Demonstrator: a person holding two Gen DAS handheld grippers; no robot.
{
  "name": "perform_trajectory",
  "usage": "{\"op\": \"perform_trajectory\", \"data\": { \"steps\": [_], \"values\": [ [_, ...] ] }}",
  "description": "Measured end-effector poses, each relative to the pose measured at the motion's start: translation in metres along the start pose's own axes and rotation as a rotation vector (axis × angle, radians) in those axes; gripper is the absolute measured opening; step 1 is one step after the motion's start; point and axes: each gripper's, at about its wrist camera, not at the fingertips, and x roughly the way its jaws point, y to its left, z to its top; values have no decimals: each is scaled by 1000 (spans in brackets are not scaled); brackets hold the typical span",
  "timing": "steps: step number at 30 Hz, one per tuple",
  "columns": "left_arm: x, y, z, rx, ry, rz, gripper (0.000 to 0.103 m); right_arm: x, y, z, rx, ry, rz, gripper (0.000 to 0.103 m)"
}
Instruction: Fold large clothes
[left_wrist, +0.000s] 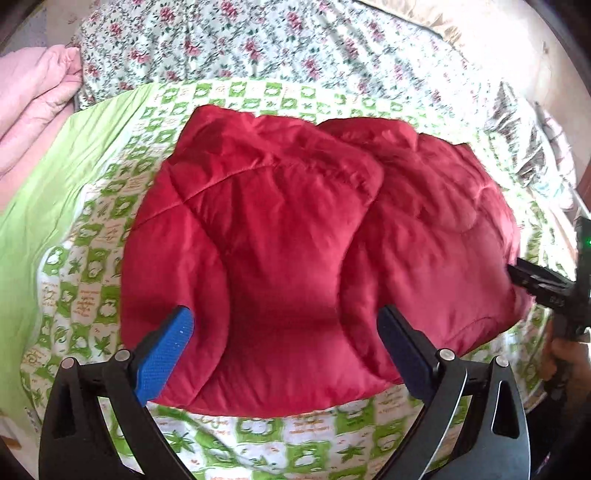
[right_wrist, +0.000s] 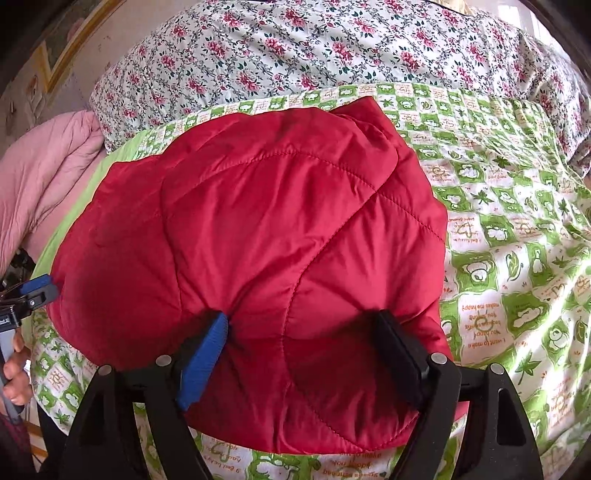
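- The left wrist view showed the left gripper with its jaws spread wide over the near edge of the red quilted jacket, pads clear of the cloth; the right gripper entered at that view's right edge.
- The right wrist view showed the right gripper with its jaws apart, both pads sunk against the jacket's padding; whether they pinched it could not be told.
- The jacket lay folded into a puffy bundle on the green checked sheet.
- A floral quilt lay behind it and a pink blanket beside it.
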Motion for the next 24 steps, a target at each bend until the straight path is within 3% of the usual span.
{"op": "perform_trajectory", "data": {
  "steps": [2,5,11,15,19,24],
  "values": [
    [19,6,-6,-23,68,4,101,1,2,1,-6,-6,-4,83],
    [28,11,-7,-58,88,-15,103,0,1,1,-19,-17,-7,83],
    [30,8,-6,-51,94,11,103,-23,11,6,-27,-38,-74,82],
    [28,2,-9,-48,85,23,103,-47,33,12,-73,-98,-13,79],
    [27,3,-10,-45,83,37,103,-36,47,18,-109,-65,23,79],
    [24,0,-10,-33,76,54,103,-5,44,15,-101,-1,0,82]
  ]
}}
